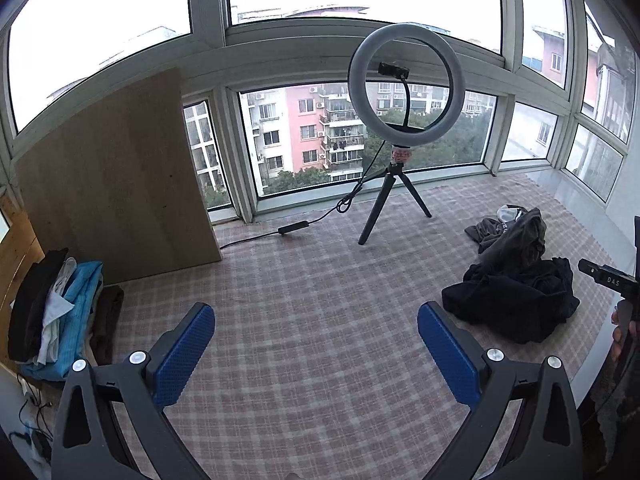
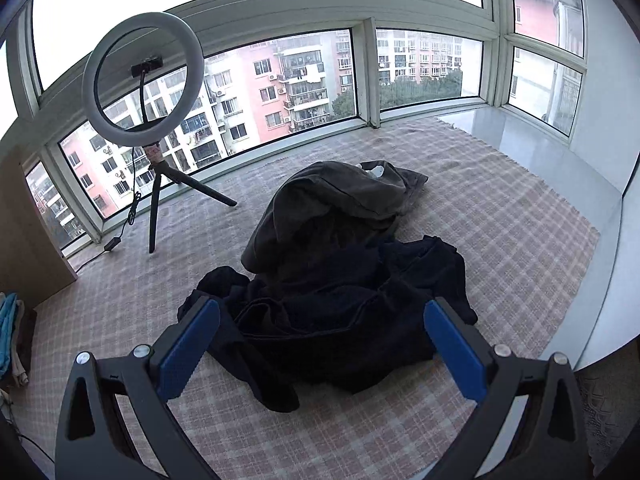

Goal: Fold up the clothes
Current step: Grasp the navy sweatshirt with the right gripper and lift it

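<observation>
A: Nearest the lens are the blue ribbed pads of the right gripper point(image 2: 320, 344), spread wide with nothing between them, hanging just above the crumpled black garment point(image 2: 340, 320) on the pink-and-white checked cloth point(image 2: 500, 248)

B: And the left gripper point(image 1: 316, 348)?

A: Also spread wide and empty, over bare checked cloth, well apart from the heap. A rumpled grey-olive garment point(image 2: 332, 200) lies draped on the far side of the black one, touching it

B: Anything folded?

A: A stack of black, white and light blue clothes point(image 1: 56, 312) sits at the left by the upright wooden board point(image 1: 116, 176); how neat it is, I cannot tell

B: So how to take the black one well?

A: My judgement: pinch 1 layer at a clear edge or corner, lift it free of the grey-olive piece, then spread it flat on the open cloth, clear of the white ring light on its black tripod point(image 2: 140, 88)
</observation>
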Available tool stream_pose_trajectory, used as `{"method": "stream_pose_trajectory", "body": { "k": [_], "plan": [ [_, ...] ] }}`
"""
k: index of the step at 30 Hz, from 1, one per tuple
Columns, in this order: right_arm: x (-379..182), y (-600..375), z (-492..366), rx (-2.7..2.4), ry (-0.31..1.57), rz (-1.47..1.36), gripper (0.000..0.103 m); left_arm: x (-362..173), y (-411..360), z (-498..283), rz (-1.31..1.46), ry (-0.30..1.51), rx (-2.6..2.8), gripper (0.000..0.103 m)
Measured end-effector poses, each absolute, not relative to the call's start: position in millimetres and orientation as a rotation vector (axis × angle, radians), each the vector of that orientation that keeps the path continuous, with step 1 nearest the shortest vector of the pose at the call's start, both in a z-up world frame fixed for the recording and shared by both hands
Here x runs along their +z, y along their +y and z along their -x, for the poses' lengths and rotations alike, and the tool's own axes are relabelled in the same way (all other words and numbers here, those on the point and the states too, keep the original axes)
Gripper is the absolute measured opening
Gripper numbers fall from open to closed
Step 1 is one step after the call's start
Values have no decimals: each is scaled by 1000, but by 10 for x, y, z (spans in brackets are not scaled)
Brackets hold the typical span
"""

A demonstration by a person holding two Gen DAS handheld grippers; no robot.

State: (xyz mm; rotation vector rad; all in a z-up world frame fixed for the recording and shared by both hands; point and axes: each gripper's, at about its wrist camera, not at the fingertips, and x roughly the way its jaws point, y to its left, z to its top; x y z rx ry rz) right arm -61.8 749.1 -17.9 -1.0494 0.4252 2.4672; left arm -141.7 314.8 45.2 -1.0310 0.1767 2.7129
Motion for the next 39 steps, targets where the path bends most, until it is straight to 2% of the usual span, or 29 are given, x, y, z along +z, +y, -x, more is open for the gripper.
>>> {"method": "stream_pose_trajectory", "body": {
  "k": [4,8,9,12,15,17,22,24,27,31,34,35,36,37,38,39],
  "plan": [
    [-664,7522,887,2461,429,1271,103,380,3283,1563,1064,200,2712,102],
    [-1114,7394,1098,2449,315,1418,103,289,3346,1703,1107,226,2704,102],
    [-1213,7379,1147,2447,296,1442,99,267,3358,1736,1117,232,2702,102],
    [-1269,7429,1147,2448,393,1434,45,215,3310,1759,1134,238,2691,102],
    [-947,7637,926,2515,658,1272,18,181,3207,1767,1147,249,2694,102],
    [-595,7727,763,2535,736,1149,17,180,3090,1771,1155,244,2705,102],
    [672,7432,603,2727,646,871,14,243,2618,1759,1158,160,2755,102],
    [1220,7050,669,2862,552,769,14,295,2419,1727,1146,122,2779,102],
    [1844,6384,883,3085,506,674,14,430,2102,1609,1096,83,2838,102],
    [2428,5292,1232,3382,464,634,14,604,1612,1397,1038,36,2932,102],
    [2619,4433,1483,3632,427,749,16,706,1219,1240,1007,5,3002,102],
    [2565,4135,1606,3684,355,896,20,740,1088,1188,996,-6,3025,102],
    [2383,3940,1673,3643,246,1040,38,734,983,1147,1002,-6,3046,102],
    [2176,3767,1726,3577,133,1174,60,706,872,1110,1010,-5,3065,102],
    [1970,3594,1780,3501,23,1302,67,671,765,1077,1022,-2,3076,102],
    [1763,3421,1833,3418,-84,1422,68,616,672,1052,1042,0,3084,102]
  ]
}}
